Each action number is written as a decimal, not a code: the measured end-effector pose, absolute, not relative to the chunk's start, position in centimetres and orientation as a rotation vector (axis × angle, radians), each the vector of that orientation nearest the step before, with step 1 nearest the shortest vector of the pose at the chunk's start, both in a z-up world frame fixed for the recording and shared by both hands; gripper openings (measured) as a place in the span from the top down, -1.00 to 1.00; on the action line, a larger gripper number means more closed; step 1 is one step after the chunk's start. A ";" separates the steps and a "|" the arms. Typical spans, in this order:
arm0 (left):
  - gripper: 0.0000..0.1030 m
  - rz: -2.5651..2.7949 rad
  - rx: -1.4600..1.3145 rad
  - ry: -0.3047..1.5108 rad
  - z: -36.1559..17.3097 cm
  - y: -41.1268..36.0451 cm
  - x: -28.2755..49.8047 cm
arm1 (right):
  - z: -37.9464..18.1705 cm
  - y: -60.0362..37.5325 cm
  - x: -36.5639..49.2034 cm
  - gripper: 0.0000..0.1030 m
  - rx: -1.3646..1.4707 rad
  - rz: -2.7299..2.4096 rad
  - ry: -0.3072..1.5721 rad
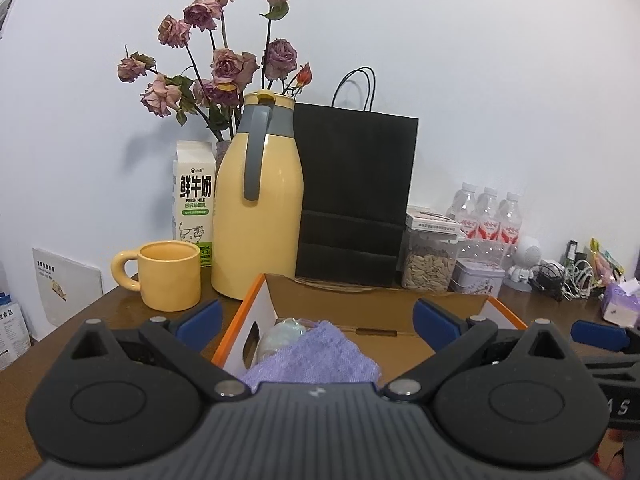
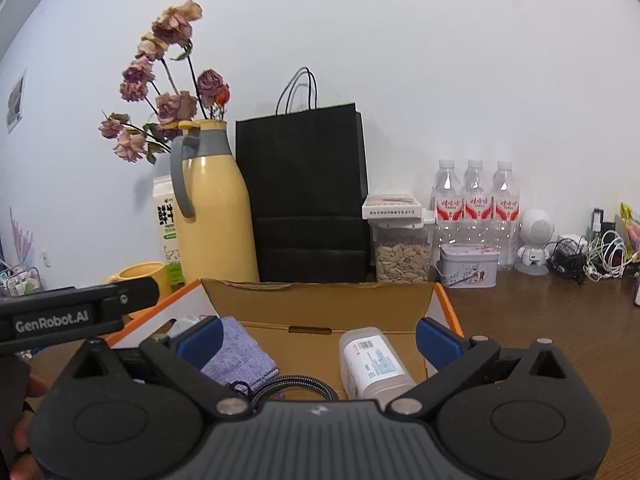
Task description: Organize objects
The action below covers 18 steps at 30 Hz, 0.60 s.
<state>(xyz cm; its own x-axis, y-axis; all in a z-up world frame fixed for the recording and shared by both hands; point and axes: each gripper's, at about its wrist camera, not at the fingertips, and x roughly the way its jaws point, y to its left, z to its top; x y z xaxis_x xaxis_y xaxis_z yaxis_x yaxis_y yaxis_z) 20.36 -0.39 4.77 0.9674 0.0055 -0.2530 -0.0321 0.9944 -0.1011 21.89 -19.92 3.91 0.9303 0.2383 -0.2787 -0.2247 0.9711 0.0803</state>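
Observation:
An open cardboard box (image 1: 256,300) with an orange rim sits on the brown table in front of both grippers; it also shows in the right wrist view (image 2: 440,300). Inside lie a purple knitted cloth (image 1: 312,356) (image 2: 240,356), a pale round object (image 1: 280,336) beside it, a white plastic bottle (image 2: 372,364) on its side and a braided cable (image 2: 296,384). My left gripper (image 1: 318,320) is open and empty above the box's left part. My right gripper (image 2: 318,338) is open and empty above the box, over the bottle.
Behind the box stand a yellow mug (image 1: 168,274), a yellow thermos jug (image 1: 258,208), a milk carton (image 1: 194,200), dried roses, a black paper bag (image 1: 352,196), a seed jar (image 2: 402,256), a tin (image 2: 468,266), three water bottles (image 2: 476,208) and tangled cables (image 2: 592,256).

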 end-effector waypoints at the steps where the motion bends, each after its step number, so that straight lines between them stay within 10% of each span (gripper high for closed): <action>1: -1.00 0.017 -0.099 0.258 4.9 -0.3 19.9 | 4.1 -20.1 21.4 -1.00 0.044 0.241 0.292; 18: -1.00 -0.029 -0.038 0.410 3.5 1.2 11.1 | 1.7 -23.0 11.3 -1.00 -0.035 0.270 0.441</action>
